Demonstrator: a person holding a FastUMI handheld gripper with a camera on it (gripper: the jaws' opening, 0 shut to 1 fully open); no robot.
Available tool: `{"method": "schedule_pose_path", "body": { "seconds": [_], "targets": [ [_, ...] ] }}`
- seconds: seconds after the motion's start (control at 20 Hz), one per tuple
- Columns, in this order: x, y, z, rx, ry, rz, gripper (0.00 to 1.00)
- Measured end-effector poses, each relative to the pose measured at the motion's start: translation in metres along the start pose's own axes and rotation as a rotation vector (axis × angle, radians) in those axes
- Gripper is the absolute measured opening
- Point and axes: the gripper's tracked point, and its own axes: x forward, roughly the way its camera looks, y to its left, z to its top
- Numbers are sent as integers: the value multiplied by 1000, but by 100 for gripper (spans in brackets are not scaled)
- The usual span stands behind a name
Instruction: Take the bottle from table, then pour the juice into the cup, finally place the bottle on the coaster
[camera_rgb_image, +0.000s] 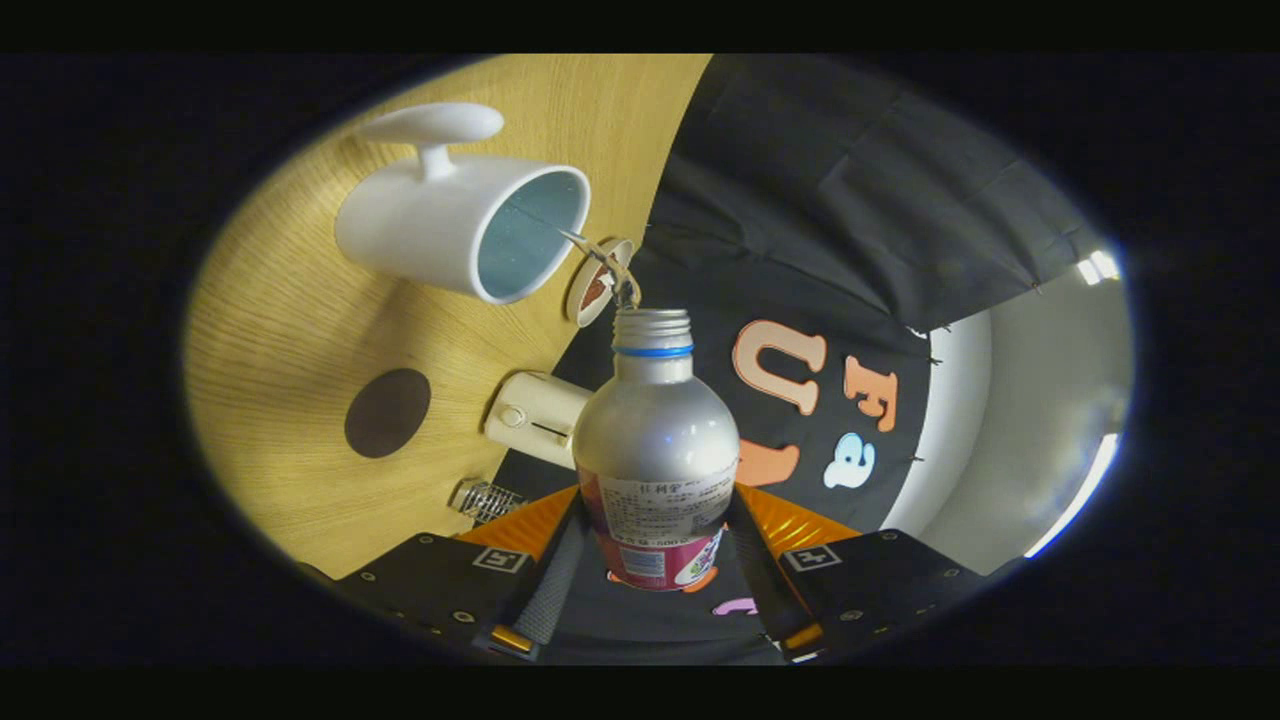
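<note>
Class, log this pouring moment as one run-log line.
gripper: shut on silver metal bottle | bottle: tilted, pouring | stream: entering white ceramic cup | brown round coaster: bare

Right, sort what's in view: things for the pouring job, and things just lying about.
For the job:
- bottle, uncapped, held between the gripper fingers, tilted toward the cup
- white cup with blue inside
- dark round coaster on the wooden table

Lying about:
- cream box-like object
- small metal spring-like piece
- small round lid-like item beside the cup

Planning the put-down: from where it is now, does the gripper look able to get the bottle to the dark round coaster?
Probably yes. The gripper is shut on the bottle, tipped toward the white cup. The coaster lies bare on the wooden table, apart from the cup and the small white box, with nothing on it.
</note>
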Motion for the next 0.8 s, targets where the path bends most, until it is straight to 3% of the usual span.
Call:
{"method": "schedule_pose_path", "body": {
  "seconds": [0.8],
  "targets": [
    [1,-8,1,-54,-17,-48,77]
  ]
}}
